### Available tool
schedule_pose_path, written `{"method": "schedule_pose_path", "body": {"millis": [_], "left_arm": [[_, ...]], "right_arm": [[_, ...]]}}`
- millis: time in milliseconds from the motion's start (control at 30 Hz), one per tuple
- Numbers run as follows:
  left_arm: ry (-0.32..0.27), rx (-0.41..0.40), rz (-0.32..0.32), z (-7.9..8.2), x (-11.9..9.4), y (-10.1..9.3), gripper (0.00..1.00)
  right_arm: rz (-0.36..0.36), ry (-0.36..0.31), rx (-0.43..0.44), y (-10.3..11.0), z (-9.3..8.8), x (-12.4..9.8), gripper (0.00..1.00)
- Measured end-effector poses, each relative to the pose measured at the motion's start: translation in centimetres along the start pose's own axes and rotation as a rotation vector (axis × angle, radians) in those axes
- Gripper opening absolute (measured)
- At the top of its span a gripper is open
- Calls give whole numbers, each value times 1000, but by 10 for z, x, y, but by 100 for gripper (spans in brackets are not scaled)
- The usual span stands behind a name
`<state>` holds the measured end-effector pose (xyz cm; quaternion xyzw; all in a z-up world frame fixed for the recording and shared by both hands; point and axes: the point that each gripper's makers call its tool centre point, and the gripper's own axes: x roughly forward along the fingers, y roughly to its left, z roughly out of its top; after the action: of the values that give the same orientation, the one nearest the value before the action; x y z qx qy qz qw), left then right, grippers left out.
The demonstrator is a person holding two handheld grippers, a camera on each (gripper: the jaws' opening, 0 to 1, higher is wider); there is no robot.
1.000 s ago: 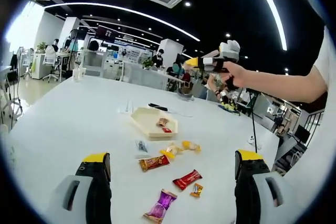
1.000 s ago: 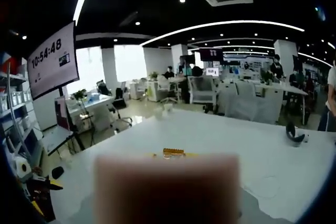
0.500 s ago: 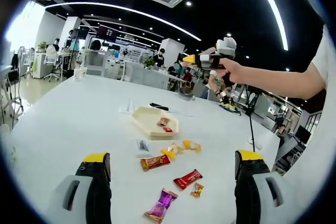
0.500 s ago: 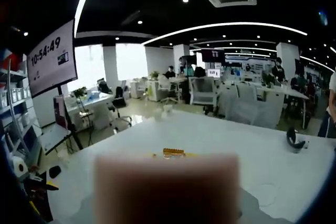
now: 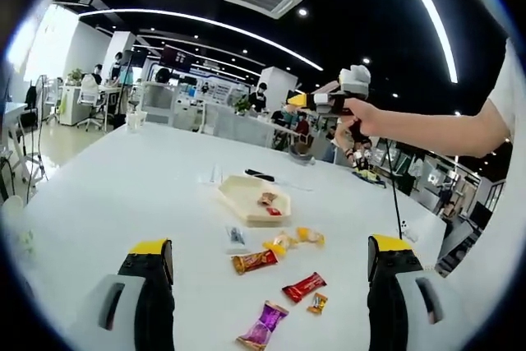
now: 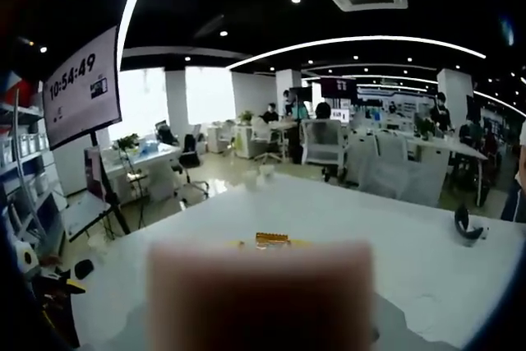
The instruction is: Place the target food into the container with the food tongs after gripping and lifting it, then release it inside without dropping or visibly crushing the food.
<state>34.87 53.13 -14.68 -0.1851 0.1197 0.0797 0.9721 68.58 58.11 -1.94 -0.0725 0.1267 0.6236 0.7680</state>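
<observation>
White worktop [image 5: 115, 195] stretches ahead of me, with an open office of desks and chairs behind it under curved ceiling light strips. From the left gripper view, my left hand-held gripper [image 5: 271, 285] has its two yellow-tipped jaws spread wide with nothing between them.

Between those jaws, on the near part of the worktop, I count six loose wrapped candies: a purple one [image 5: 263, 325] nearest, a red one [image 5: 303, 287], a small orange one [image 5: 317, 302] just right of it, a brown-red one [image 5: 254, 261], and two yellow ones [image 5: 280, 243] [image 5: 311, 237] further off. A clear wrapped piece [image 5: 237, 237] lies to the left of these. Farther away sits one shallow beige tray [image 5: 238, 196] holding two candies [image 5: 268, 200].

My right hand [image 5: 359, 121] holds the right hand-held gripper [image 5: 308, 100] high in the air above the far right of the worktop; I cannot tell how its jaws are set. In the right gripper view a blurred pinkish block [image 6: 259, 293] covers the lower middle.
</observation>
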Motion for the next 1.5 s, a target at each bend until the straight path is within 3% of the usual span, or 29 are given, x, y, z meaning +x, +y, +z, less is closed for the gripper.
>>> {"method": "schedule_pose_path", "body": {"millis": [300,733,1167,1500], "left_arm": [[-6,-20,18,-5,-5,0,99],[-14,-45,37,-10,-10,8,99],[-9,-37,16,-10,-10,3,99],[-4,-29,-5,-12,-11,-7,99]], "right_arm": [[32,-1,0,11,5,8,20],[32,3,12,12,8,11,22],[14,-2,30,10,11,-2,23],[2,7,61,8,1,-21,24]]}}
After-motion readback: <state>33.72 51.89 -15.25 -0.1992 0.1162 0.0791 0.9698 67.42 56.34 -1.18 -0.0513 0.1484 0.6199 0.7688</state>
